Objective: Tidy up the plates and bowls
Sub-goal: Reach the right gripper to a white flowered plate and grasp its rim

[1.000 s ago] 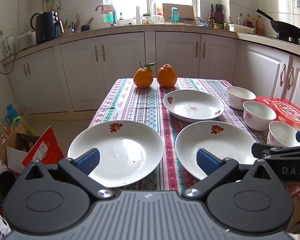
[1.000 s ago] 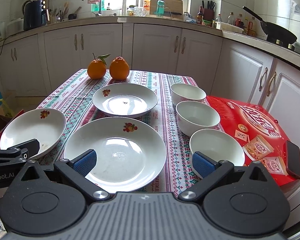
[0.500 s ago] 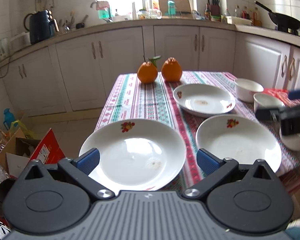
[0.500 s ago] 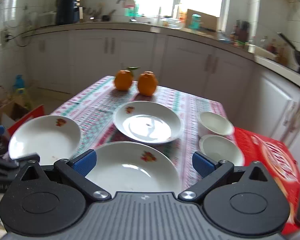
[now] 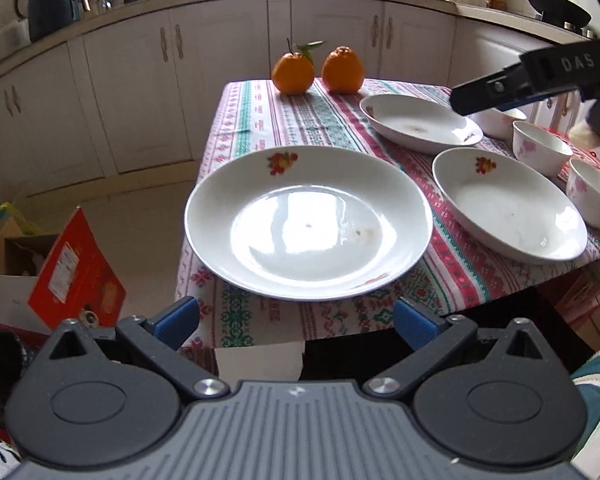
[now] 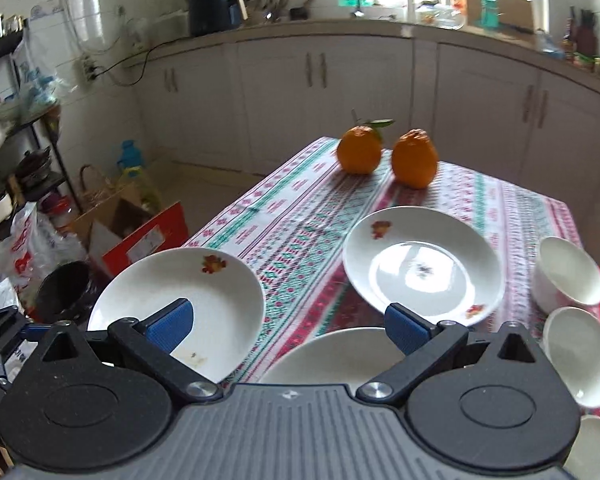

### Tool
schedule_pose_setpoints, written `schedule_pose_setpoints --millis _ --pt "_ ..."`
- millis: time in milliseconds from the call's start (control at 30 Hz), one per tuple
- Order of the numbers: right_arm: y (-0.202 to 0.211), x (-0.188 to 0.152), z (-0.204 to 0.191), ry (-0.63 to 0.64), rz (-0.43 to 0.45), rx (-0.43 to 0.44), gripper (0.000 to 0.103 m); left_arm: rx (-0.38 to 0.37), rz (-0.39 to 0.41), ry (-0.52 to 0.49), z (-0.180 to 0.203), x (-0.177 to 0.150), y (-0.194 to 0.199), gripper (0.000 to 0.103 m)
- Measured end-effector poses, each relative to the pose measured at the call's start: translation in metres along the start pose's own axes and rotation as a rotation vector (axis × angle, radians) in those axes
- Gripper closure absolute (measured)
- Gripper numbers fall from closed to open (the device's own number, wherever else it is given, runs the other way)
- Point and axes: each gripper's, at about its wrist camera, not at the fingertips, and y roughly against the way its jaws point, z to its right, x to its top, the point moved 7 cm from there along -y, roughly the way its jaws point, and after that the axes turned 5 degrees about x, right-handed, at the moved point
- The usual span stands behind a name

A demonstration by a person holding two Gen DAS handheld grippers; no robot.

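While both stay spread, right gripper (image 6: 288,326) has risen above the plates (image 6: 422,264).

Near plate (image 6: 340,354) half-hidden behind the right tongs (image 6: 286,326); nearest bowl (image 6: 594,450) cut by the frame edge.

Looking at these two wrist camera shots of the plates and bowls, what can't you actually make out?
- Right wrist view: the nearest white plate is mostly hidden behind the right gripper.
- Same view: the lowest white bowl is cut off by the frame edge.
- Left wrist view: the farthest white bowl sits partly behind the right gripper's black finger.
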Motion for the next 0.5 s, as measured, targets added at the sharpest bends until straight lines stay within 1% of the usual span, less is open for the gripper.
schedule_pose_setpoints --millis 167,300,367,433,500 --pt "-0.027 0.003 -0.003 0.008 -0.058 0.079 0.000 -0.052 0.002 -0.028 0.001 0.001 -0.012 0.001" --pt "-0.048 0.004 -0.005 0.021 -0.120 0.131 0.000 -0.068 0.004 -0.053 -0.001 0.002 -0.018 0.001" --pt "-0.059 0.005 -0.009 0.026 -0.161 0.172 0.000 -0.068 0.002 -0.067 -0.003 0.003 -0.020 0.001" --pt "-0.068 0.006 -0.013 0.037 -0.197 0.215 0.000 -0.066 -0.001 -0.072 -0.005 0.004 -0.023 0.001" --pt "-0.077 0.010 -0.017 0.047 -0.226 0.236 0.000 -0.076 -0.004 -0.072 -0.007 0.004 -0.025 0.001"
